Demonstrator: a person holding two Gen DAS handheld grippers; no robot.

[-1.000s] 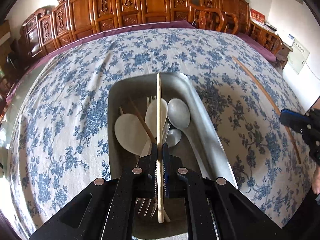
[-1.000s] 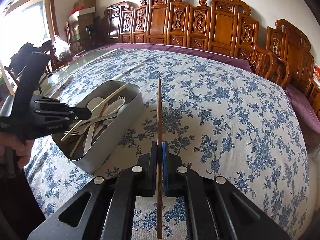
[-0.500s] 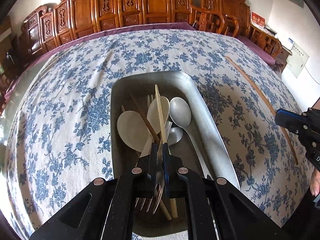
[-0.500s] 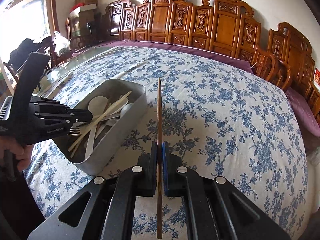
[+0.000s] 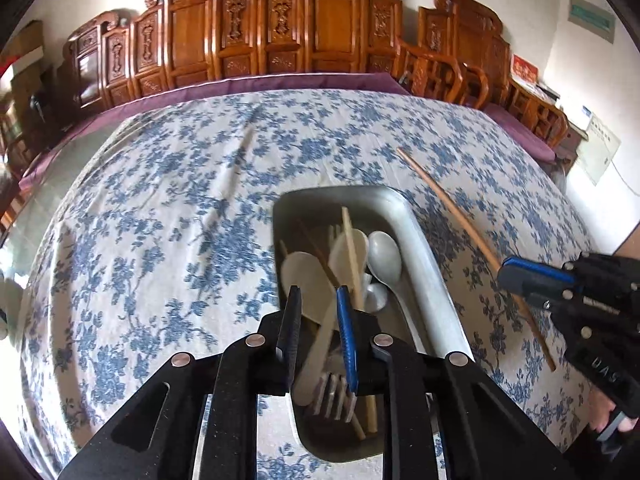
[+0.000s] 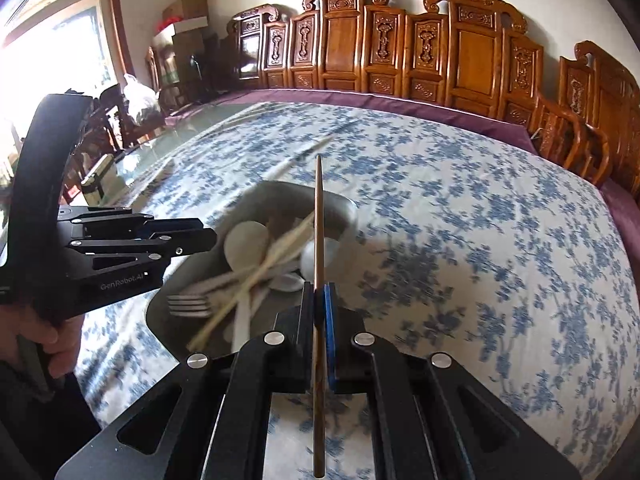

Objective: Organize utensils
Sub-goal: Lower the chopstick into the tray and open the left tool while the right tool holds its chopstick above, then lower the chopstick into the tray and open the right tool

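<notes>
The left gripper hangs with jaws parted and empty above the metal tray of utensils on the floral tablecloth; the right gripper is clamped on a brown chopstick over the tray's edge.

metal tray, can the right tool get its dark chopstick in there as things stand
Probably yes. The right tool is shut on the dark brown wooden chopstick, whose tip overlaps the open-topped grey metal tray. The open left tool hangs above the near end, so it may crowd that side.
</notes>
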